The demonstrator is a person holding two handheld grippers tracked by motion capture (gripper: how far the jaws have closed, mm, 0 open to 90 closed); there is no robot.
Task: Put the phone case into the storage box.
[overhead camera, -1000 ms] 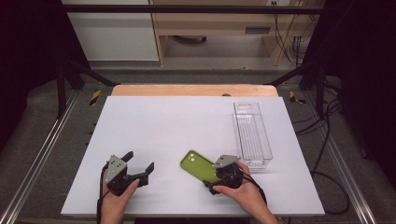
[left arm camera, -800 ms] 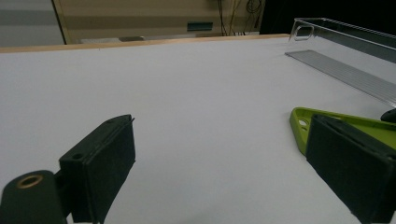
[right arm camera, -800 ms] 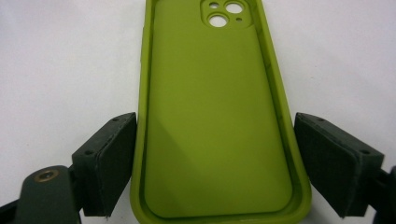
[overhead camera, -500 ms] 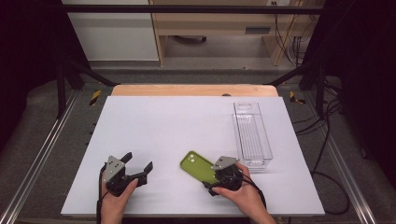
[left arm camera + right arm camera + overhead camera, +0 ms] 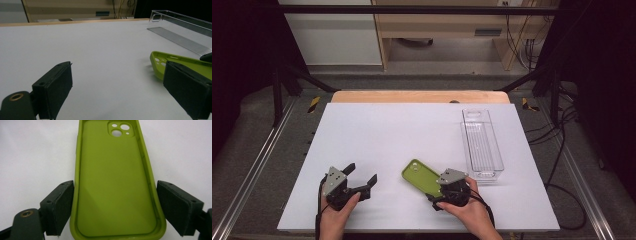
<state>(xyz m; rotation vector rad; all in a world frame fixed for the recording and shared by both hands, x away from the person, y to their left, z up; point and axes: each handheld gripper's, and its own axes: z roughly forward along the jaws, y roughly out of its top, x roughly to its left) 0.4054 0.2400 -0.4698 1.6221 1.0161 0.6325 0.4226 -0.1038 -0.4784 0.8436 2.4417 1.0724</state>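
Across the white table [image 5: 412, 135] I count one clear plastic tray [image 5: 482, 142] along the right side, lying lengthwise and empty, probably staged as a drop spot. One green phone case [image 5: 421, 176] lies hollow side up near the front edge, just left of the tray. My right tool [image 5: 446, 192] straddles its near end, jaws apart at either side, ready to clamp. My left tool [image 5: 360, 181] sits open, holding nothing

My left tongs [image 5: 360, 180] and right tongs [image 5: 443, 192] are black, each topped with a grey three-cornered plate and trailing a black cable. Their jaws are blocky, flat-faced pads; a brass-ringed hole [image 5: 26, 213] marks the base. My hands are bare, ungloved.
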